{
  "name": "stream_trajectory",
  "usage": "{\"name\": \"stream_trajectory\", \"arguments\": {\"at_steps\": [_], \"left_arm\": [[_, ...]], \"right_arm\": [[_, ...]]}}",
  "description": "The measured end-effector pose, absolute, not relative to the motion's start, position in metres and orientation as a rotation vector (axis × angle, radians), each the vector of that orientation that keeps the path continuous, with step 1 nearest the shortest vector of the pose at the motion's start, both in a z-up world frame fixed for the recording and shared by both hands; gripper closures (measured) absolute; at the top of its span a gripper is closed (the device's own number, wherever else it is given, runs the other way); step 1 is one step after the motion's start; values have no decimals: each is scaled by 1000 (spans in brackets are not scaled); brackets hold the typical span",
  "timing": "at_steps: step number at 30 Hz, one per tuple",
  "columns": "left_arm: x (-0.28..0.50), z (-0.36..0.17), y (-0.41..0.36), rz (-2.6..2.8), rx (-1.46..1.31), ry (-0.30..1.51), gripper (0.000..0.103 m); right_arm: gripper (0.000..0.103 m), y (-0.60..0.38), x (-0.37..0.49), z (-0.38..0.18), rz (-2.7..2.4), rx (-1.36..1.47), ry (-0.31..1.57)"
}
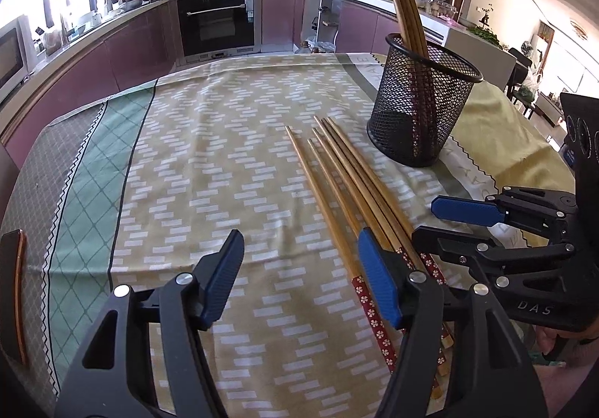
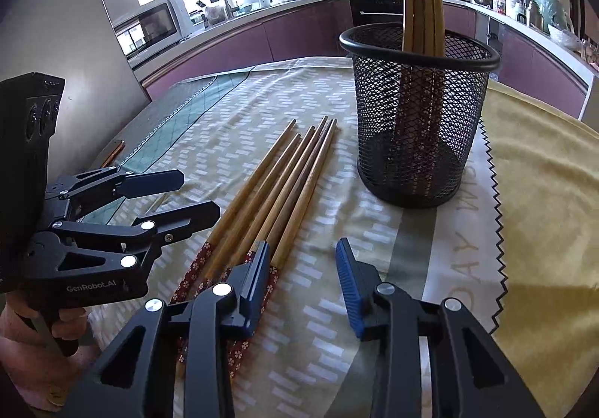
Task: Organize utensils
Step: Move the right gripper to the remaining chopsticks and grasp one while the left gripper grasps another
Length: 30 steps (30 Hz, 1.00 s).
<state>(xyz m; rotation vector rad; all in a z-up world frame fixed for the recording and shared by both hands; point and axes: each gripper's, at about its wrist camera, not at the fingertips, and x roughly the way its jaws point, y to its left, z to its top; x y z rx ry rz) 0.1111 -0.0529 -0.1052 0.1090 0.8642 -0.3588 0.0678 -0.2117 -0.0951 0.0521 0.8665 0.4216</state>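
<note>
Several wooden chopsticks with red flowered handles lie side by side on the tablecloth; they also show in the right wrist view. A black mesh holder stands upright behind them with several chopsticks standing in it; the holder shows in the right wrist view too. My left gripper is open and empty, its right finger over the chopstick handles. My right gripper is open and empty, its left finger over the handles. Each gripper shows in the other's view: right, left.
A patterned tablecloth covers the table, with a yellow cloth at the right. A dark flat object lies at the table's left edge. Kitchen counters and an oven stand beyond the table.
</note>
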Motion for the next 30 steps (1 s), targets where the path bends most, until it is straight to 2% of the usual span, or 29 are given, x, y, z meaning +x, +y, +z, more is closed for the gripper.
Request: {"name": "stream_trajectory", "arguments": {"at_steps": [16,25,30], "left_arm": [[115,-112,-57,-366,113,888,44],[122,-116,-63,-372,132,912,52],[127,-117,-68,-377,149,917,60]], "right_arm": [[72,-205,69,-95,392,25,872],[76,-196,76,-95,377,-18,882],[79,-190,85,-96,373,-32,881]]}}
